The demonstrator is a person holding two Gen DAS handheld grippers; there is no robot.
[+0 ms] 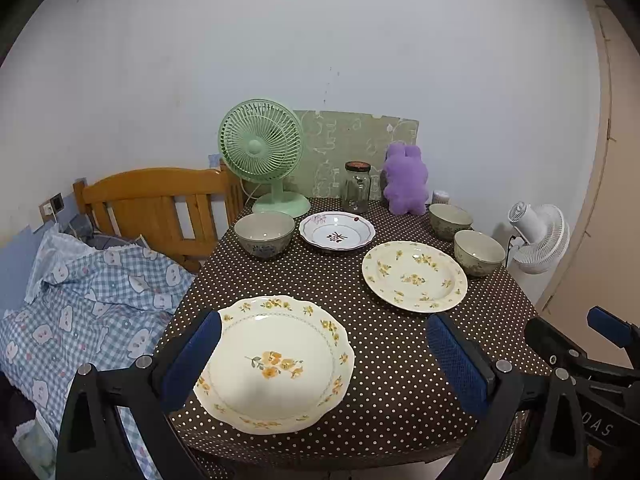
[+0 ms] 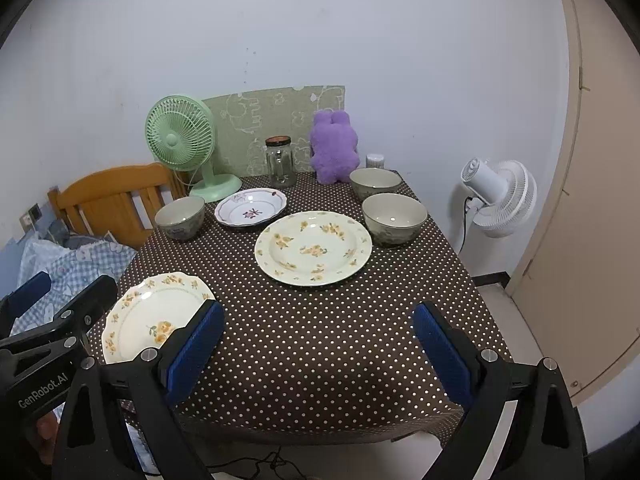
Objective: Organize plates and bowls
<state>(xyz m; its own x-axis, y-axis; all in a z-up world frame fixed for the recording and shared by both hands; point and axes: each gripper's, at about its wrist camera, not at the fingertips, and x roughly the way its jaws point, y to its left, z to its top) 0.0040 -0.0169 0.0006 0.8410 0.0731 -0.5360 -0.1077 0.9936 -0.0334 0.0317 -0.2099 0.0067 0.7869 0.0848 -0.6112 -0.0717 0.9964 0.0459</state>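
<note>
Three plates and three bowls lie on a brown dotted tablecloth [image 1: 384, 344]. A scalloped yellow-flower plate [image 1: 276, 364] [image 2: 154, 314] sits at the near left. A round yellow-flower plate [image 1: 414, 276] [image 2: 313, 248] lies mid-table. A white plate with a red flower [image 1: 337, 231] [image 2: 251, 208] is behind it. One bowl [image 1: 264, 234] [image 2: 180, 217] stands at the left. Two bowls [image 1: 450, 220] [image 1: 479, 253] [image 2: 375, 184] [image 2: 394, 219] stand at the right. My left gripper [image 1: 324, 360] hangs open over the scalloped plate. My right gripper [image 2: 318, 350] is open above bare cloth.
At the table's back stand a green desk fan [image 1: 262, 152], a glass jar [image 1: 357, 188], a purple plush toy [image 1: 405, 180] and a green board. A wooden bed frame [image 1: 160, 204] with blue checked bedding lies left. A white fan [image 2: 500, 200] and a door are on the right.
</note>
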